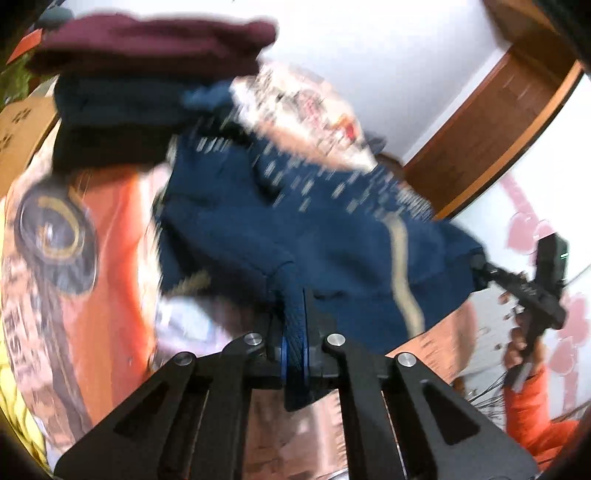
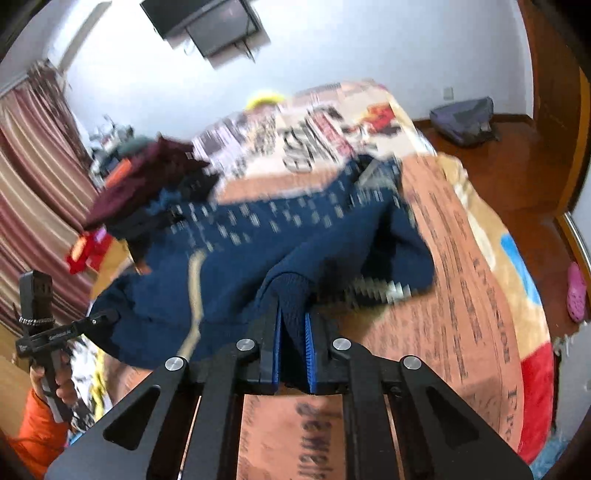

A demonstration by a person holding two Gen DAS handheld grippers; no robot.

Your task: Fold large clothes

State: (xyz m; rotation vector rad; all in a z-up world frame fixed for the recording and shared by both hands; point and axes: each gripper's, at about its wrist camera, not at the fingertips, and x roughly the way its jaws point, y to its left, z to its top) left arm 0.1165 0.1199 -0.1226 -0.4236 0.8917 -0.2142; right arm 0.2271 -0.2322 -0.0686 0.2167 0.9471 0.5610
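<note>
Item: navy garment, large, with a pale dashed pattern and a tan stripe; lay spread over the bed, one edge lifted off it between the two tongs. Frames blurred.

Left tongs: narrow, clamped on a bunched fold of the navy garment.

Right tongs: narrow, blue pads pinching another fold of the same garment.

Adjacent: stack of folded clothes, maroon on top, dark pieces beneath, touching the garment's far edge.

Bed cover: orange, printed with lettering.

Beyond: grey bag on the wooden floor; striped curtain; wall-mounted screen.
</note>
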